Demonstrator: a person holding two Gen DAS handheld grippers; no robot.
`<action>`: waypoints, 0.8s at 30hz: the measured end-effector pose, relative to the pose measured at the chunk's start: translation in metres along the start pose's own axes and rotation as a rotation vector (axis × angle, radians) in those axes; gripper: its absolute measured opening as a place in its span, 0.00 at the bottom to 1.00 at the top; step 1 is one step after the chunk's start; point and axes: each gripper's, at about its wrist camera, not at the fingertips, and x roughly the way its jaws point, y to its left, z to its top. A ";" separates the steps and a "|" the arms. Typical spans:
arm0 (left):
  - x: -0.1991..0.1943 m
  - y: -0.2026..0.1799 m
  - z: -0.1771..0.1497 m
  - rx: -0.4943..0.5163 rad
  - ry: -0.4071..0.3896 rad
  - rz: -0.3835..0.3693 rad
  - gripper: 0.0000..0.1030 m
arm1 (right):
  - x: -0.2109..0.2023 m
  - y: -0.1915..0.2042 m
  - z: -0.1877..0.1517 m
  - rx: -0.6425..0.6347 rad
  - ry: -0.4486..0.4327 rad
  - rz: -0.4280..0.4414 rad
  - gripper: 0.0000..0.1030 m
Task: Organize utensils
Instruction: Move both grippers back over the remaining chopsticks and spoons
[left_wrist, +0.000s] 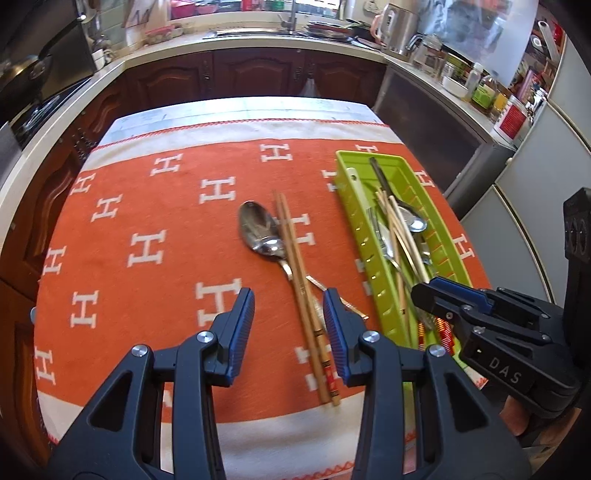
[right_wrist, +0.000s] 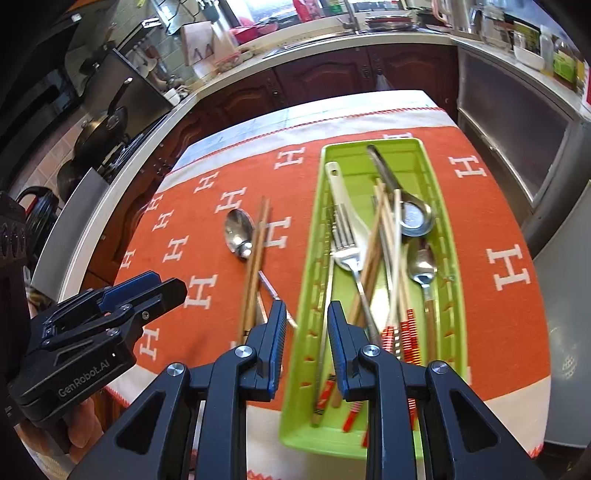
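A green utensil tray lies on the right of the orange cloth. It holds a fork, spoons, a ladle and several chopsticks. On the cloth left of the tray lie a metal spoon and a pair of chopsticks, the chopsticks crossing the spoon's handle. My left gripper is open and empty above the chopsticks' near ends. My right gripper is open and empty over the tray's near left wall.
The table is covered by an orange cloth with white H marks. Kitchen counters with a sink, a kettle and jars run behind and to the right. A stove with pans stands on the left.
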 end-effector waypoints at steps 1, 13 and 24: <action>-0.001 0.004 -0.003 -0.005 -0.001 0.005 0.34 | 0.000 0.006 -0.001 -0.006 -0.002 0.000 0.22; -0.009 0.030 -0.022 -0.035 -0.012 0.044 0.34 | 0.002 0.046 -0.009 -0.061 0.009 0.008 0.22; 0.002 0.060 -0.029 -0.083 0.010 0.047 0.34 | 0.026 0.078 -0.006 -0.112 0.046 0.002 0.22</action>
